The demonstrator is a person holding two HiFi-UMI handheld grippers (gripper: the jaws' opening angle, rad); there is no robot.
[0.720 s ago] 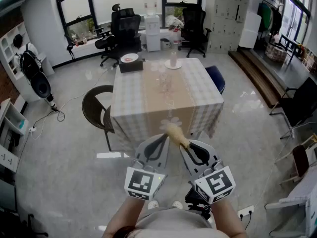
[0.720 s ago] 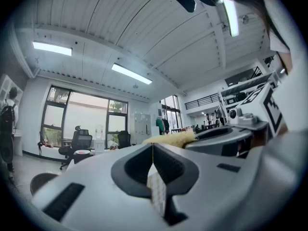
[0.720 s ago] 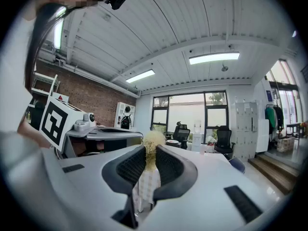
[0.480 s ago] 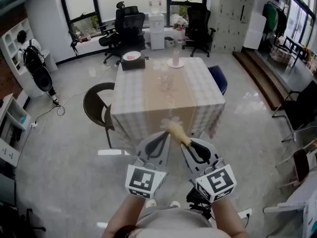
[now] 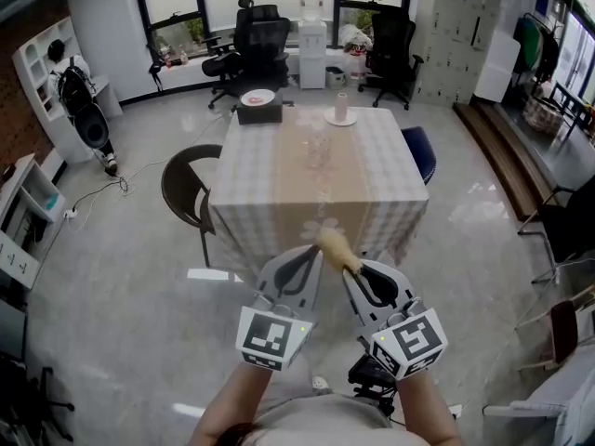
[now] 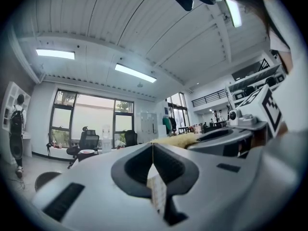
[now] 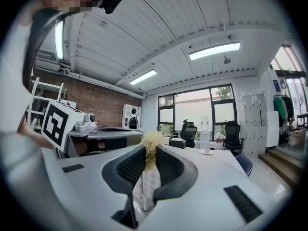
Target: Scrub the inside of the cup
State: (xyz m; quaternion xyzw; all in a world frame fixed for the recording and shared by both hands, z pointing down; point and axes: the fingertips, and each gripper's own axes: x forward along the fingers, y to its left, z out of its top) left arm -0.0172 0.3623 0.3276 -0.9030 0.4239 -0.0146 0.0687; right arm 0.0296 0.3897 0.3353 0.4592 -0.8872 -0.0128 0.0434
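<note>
Facing the table [image 5: 372, 198], left tongs [image 5: 308, 256] closed empty; right tongs [image 5: 350, 271] clamp yellow brush [image 5: 330, 242].

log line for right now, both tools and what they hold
left tool: shut, empty | right tool: shut on brush | table: ahead, both tools short of it

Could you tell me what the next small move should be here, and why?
Probably step forward to the table: the right tool is shut on the yellow sponge, the left tool is shut and empty, and the white cup stands at the table's far side, seemingly beyond reach.
</note>
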